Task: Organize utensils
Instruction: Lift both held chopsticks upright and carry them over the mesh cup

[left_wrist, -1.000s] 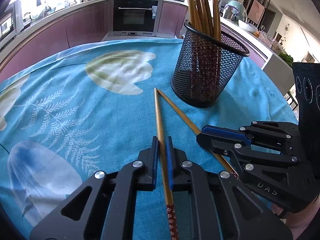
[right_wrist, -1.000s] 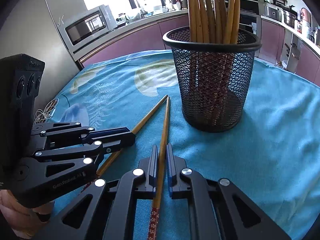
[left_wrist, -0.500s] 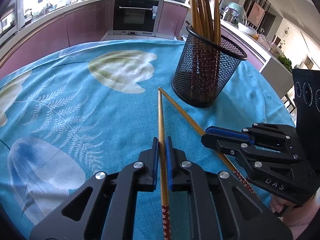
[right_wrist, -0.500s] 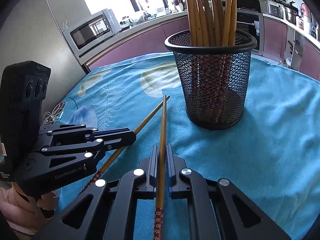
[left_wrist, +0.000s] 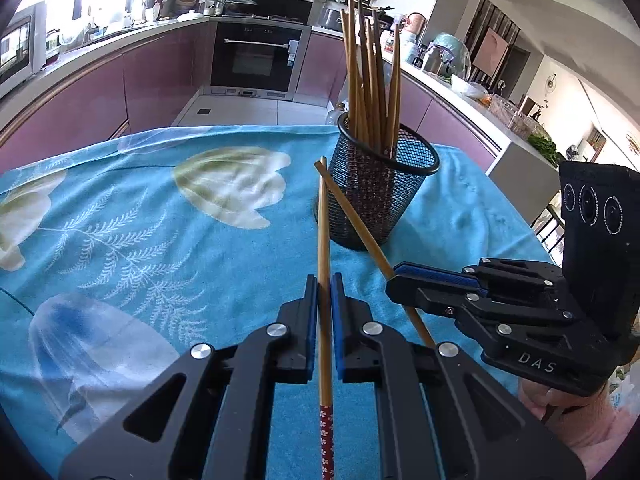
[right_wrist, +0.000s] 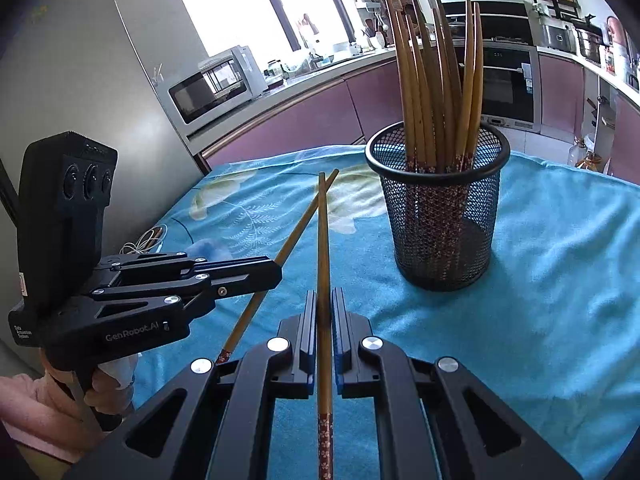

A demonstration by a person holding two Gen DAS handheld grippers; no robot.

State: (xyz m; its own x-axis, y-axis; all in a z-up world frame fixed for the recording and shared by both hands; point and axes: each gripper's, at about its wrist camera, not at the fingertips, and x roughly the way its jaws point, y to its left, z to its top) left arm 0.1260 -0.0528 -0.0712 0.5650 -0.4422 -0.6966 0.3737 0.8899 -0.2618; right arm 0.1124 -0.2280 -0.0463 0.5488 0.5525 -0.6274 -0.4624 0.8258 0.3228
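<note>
Each chopstick (left_wrist: 322, 248) (right_wrist: 323, 240) runs lengthwise out through its clenched jaws, tip aimed toward the mesh holder (left_wrist: 380, 196); left gripper (left_wrist: 324, 292) grasps one; right gripper (right_wrist: 323, 308) the other, nearer the holder; both tips short of its rim.

My left gripper (left_wrist: 324, 280) clamps one chopstick (left_wrist: 323, 240); my right gripper (left_wrist: 394, 276) clamps a second chopstick (left_wrist: 352, 216). Their tips cross before the mesh holder (left_wrist: 384, 196).
</note>
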